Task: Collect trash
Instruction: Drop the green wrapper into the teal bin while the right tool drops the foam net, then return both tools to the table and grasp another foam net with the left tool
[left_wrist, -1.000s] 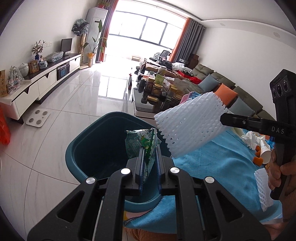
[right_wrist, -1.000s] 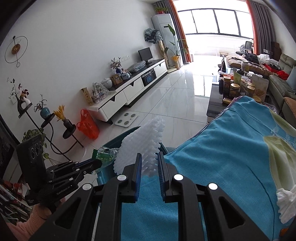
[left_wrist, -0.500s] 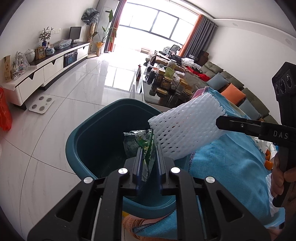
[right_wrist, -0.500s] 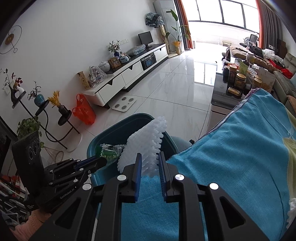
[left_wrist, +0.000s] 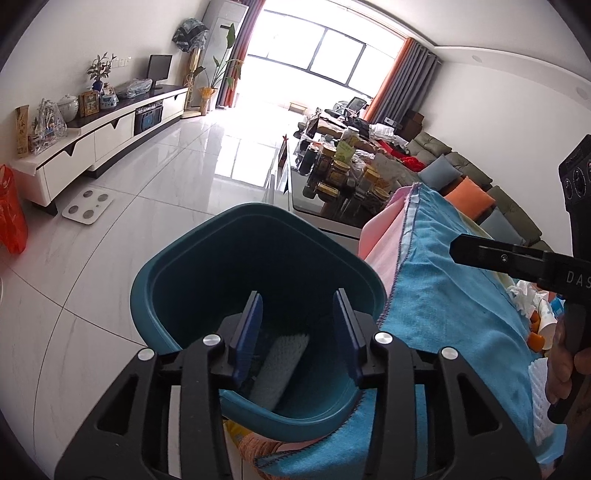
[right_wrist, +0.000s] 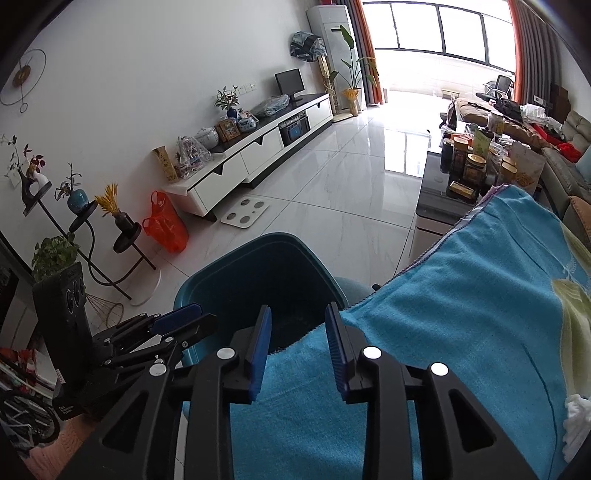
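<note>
A teal trash bin (left_wrist: 177, 280) stands on the floor against the table's edge. My left gripper (left_wrist: 297, 325) hangs over its mouth, jaws opening, nothing between them. A white foam net (left_wrist: 280, 363) lies inside the bin below them. The green wrapper is hidden. In the right wrist view my right gripper (right_wrist: 297, 339) hovers over the bin's rim (right_wrist: 280, 236) and the blue cloth (right_wrist: 461, 306), jaws opening and empty. More trash (left_wrist: 535, 306) and another foam net (left_wrist: 539, 384) lie on the cloth by the right hand.
A glass coffee table (left_wrist: 332, 177) crowded with jars stands beyond the bin. A white TV cabinet (left_wrist: 96, 140) lines the left wall, with a scale (left_wrist: 88, 208) and an orange bag (right_wrist: 166, 225) on the tiled floor. A sofa (left_wrist: 480, 192) runs along the right.
Both grippers have opened. The green wrapper left the left jaws and the white foam net left the right jaws; the foam net now lies in the bin.
</note>
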